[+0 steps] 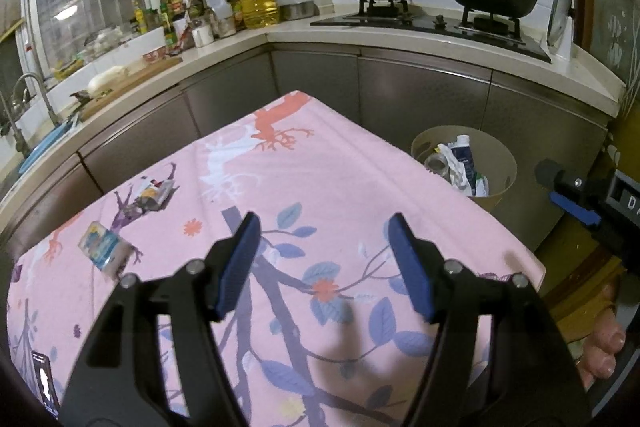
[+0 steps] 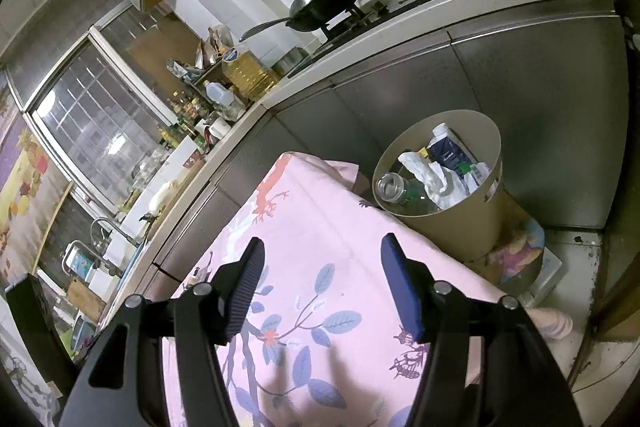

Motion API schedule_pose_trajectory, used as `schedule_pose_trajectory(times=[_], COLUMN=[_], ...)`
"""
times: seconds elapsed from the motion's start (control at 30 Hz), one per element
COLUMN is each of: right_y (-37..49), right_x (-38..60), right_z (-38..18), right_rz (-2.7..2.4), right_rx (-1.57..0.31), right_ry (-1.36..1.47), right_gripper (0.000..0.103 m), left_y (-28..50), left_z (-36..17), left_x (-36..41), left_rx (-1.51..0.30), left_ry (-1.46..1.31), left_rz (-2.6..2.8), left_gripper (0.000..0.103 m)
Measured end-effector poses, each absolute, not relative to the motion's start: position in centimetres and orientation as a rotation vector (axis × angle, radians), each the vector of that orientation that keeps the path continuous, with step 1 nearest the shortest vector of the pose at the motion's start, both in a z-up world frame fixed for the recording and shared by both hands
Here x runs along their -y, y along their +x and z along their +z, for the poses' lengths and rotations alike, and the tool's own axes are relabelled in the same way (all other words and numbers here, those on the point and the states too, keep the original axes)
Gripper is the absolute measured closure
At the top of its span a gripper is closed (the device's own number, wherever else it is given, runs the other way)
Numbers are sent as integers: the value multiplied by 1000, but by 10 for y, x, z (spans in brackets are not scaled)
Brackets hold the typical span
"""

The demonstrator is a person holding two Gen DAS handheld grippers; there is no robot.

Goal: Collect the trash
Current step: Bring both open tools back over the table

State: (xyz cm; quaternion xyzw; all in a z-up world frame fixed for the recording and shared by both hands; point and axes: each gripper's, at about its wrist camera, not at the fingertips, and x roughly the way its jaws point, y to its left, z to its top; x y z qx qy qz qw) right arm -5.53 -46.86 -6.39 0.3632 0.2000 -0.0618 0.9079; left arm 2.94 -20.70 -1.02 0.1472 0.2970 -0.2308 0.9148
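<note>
On the table's pink floral cloth two pieces of trash lie at the left: a crumpled printed wrapper and a small light-blue packet. A beige bin stands on the floor off the table's far right corner. It holds a clear bottle, white tissue and a dark blue carton. My left gripper hovers open over the cloth's middle with nothing between its fingers. In the right wrist view my right gripper is open and bare above the cloth, with the bin ahead to its right.
A steel-fronted L-shaped counter wraps behind the table, with two woks on a stove, a big oil bottle and a sink tap at the left. A dark flat object lies at the cloth's near left edge. A person's fingers show at the right.
</note>
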Motion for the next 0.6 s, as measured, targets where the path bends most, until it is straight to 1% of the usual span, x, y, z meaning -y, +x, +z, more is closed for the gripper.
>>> schedule_pose_trajectory(times=[0.6], right_y=[-62], right_x=[475], right_z=[-70], right_rz=[-154], right_rx=[-413], right_ry=[789], right_gripper=[45], left_y=[21], left_z=[-9], left_x=[211], left_rx=[-603], left_ry=[333], left_rz=[-496], left_gripper=[39])
